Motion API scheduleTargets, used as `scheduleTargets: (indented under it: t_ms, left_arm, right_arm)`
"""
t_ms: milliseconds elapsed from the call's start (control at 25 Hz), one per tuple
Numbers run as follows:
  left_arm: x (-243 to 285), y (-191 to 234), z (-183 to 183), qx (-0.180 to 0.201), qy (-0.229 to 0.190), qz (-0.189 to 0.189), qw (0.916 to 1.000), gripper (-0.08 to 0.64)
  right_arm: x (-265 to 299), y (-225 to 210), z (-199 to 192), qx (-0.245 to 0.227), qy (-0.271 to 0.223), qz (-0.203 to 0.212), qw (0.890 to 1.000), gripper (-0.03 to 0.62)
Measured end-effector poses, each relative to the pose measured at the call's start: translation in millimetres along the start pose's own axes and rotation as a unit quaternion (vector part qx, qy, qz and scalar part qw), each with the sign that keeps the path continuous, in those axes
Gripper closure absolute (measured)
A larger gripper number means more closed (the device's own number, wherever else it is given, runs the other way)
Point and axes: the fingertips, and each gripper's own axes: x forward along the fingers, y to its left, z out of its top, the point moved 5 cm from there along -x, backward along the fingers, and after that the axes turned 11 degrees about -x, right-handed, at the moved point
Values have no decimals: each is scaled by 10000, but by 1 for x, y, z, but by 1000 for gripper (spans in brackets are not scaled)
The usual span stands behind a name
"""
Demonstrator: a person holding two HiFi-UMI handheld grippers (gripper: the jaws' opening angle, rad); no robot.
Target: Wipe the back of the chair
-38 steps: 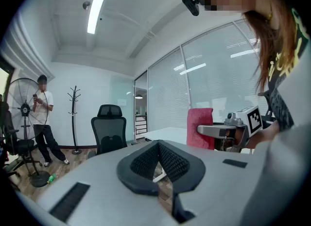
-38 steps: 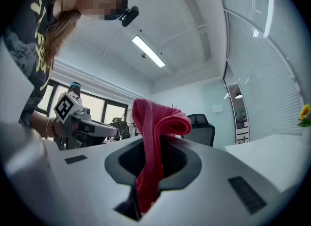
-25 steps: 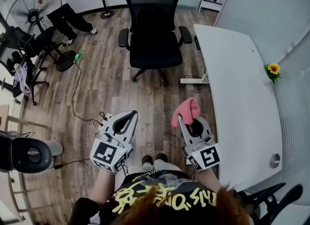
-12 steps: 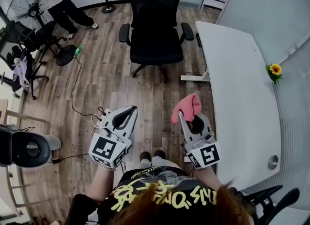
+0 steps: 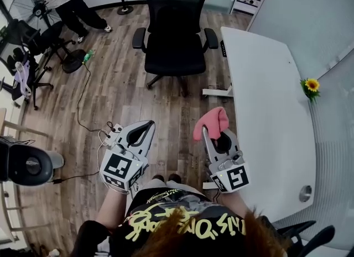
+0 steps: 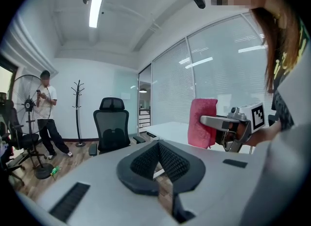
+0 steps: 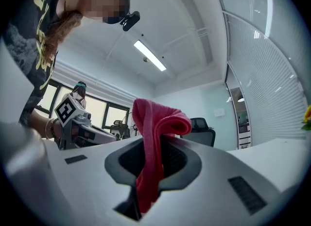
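Wiping looks unstarted: right gripper (image 5: 209, 132) pinches the pink cloth (image 5: 213, 120), left gripper (image 5: 148, 125) is closed and empty, chair (image 5: 175, 26) at top centre well apart.

In the head view, the top edge cuts off the headrest of the office chair (image 5: 176, 29). Its backrest faces me front-on, so I can't see the rear face. The pink cloth (image 5: 213, 122) covers the tips of my right gripper (image 5: 208, 134), and in the right gripper view its lower end disappears down between the jaws. The top edge also cuts off the person (image 5: 74, 14) beside the pedestal fan (image 5: 34, 6).
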Motion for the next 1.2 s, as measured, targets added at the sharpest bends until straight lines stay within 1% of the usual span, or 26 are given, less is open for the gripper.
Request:
scheduleTargets:
  t_ms: [160,280,480,600,760,960,1080,1200]
  left_arm:
    - [7,-11,-2,-48,31,26,10000,566]
    - [11,-11,1,-30,68,41,10000,566]
    - [24,-3,6,19,22,63,10000,566]
    - [35,8,8,-21,-4,-3,10000,566]
    - [57,31,15,-36,-46,-88,9999,566]
    - [92,73,29,-23,-58,-154,9999,566]
    - [112,101,43,-5,-104,-166,9998,566]
    - [125,129,58,-6,-126,-208,9997,567]
  right_arm:
    - [-8,-14,-5,64,44,-42,10000,531]
    - [-8,-19,-10,155,70,-43,9998,531]
    - [2,-25,-19,204,35,-33,9998,531]
    - [17,-29,-22,152,33,-13,9999,531]
    - [45,-40,-26,58,13,-40,10000,531]
    - [95,-56,-41,25,25,-67,10000,531]
    - [129,-65,-49,34,31,-41,10000,531]
    - [164,-70,-48,-26,20,-19,10000,531]
